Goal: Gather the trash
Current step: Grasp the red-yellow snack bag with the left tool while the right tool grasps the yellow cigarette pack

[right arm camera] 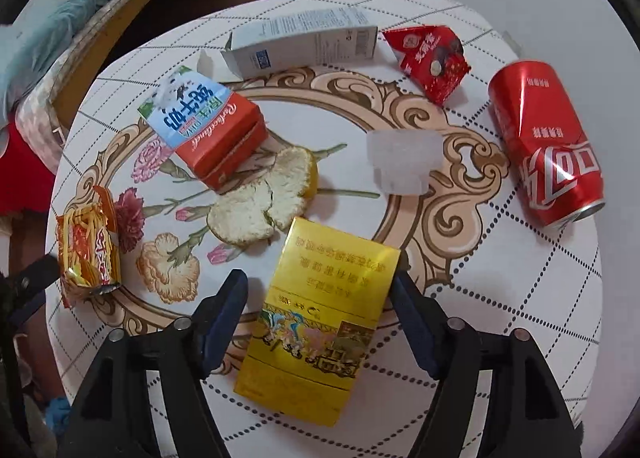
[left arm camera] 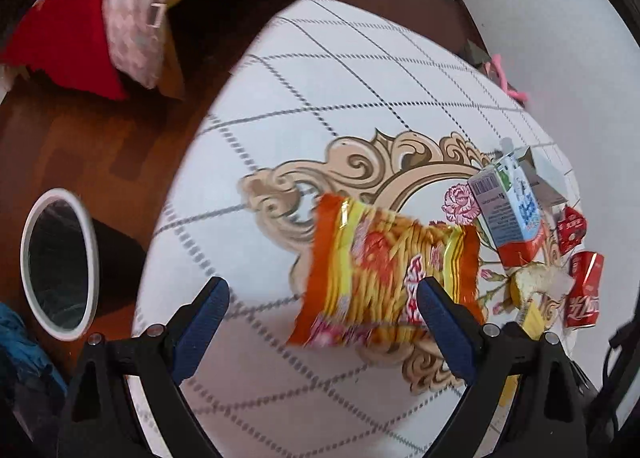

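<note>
An orange and yellow snack wrapper [left arm camera: 384, 278] lies on the round table [left arm camera: 280, 105], blurred, just ahead of my open left gripper [left arm camera: 322, 298] and toward its right finger [left arm camera: 444, 322]. It also shows at the table's left edge in the right wrist view [right arm camera: 88, 254]. My right gripper [right arm camera: 320, 294] is open with its fingers on either side of a yellow cigarette box [right arm camera: 320, 322], not closed on it. A black bin with a white rim [left arm camera: 60, 262] stands on the floor left of the table.
On the table lie a milk carton [right arm camera: 208, 125], orange peel [right arm camera: 268, 193], a white box [right arm camera: 304, 41], a red wrapper [right arm camera: 432, 57], a clear plastic cup [right arm camera: 404, 157] and a red cola can [right arm camera: 548, 145]. A bed with a red cloth [left arm camera: 68, 45] stands beyond.
</note>
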The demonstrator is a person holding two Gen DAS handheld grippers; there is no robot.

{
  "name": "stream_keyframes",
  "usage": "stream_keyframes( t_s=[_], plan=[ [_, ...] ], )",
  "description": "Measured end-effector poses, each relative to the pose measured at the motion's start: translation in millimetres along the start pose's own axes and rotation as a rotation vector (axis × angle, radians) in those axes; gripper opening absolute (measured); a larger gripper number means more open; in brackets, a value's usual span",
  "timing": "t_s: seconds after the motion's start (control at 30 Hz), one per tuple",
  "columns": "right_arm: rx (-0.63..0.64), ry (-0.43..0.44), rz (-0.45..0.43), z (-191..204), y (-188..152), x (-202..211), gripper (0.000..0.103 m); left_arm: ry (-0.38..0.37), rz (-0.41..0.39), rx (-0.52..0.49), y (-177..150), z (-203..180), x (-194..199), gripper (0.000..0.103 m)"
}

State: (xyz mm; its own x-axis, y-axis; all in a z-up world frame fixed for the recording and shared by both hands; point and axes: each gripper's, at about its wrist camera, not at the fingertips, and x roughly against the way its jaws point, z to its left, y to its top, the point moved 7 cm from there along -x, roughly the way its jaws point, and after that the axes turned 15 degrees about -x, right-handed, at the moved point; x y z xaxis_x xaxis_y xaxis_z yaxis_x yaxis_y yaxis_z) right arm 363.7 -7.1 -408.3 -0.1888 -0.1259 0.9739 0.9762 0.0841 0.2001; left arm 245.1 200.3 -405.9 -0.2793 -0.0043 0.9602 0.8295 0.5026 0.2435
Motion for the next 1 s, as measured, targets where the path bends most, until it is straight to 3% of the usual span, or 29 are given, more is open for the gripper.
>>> stream_keyframes(
  t_s=[0.17, 0.23, 0.27, 0.37, 0.6, 1.0],
  plan=[
    [0.037, -0.042, -0.034, 21.6, -4.6, -9.8, 0.075, 0.139, -0.020, -0.145, 3.4, -17.1, -1.4, 0.018],
    [0.046, -0.037, -0.046, 23.4, 3.0, -9.4, 0.073, 0.154, -0.031, -0.180, 0.2, -22.9, 1.2, 0.007],
    [0.053, -0.032, -0.053, 22.9, 4.6, -7.2, 0.065, 0.162, -0.032, -0.189, -2.6, -24.6, 2.8, 0.006],
    [0.053, -0.014, -0.039, 15.2, -9.7, 1.5, 0.064, 0.154, -0.041, -0.181, -10.7, -24.5, 12.3, 0.004],
    [0.014, 0.129, -0.050, 10.2, -35.5, 36.8, 0.064, 0.188, -0.124, -0.181, -22.0, -16.2, 61.9, 0.003],
    [0.081, 0.322, -0.154, 53.2, -28.2, 137.9, 0.064, 0.212, -0.329, -0.151, -14.5, 13.1, 170.3, 0.002]
  ],
)
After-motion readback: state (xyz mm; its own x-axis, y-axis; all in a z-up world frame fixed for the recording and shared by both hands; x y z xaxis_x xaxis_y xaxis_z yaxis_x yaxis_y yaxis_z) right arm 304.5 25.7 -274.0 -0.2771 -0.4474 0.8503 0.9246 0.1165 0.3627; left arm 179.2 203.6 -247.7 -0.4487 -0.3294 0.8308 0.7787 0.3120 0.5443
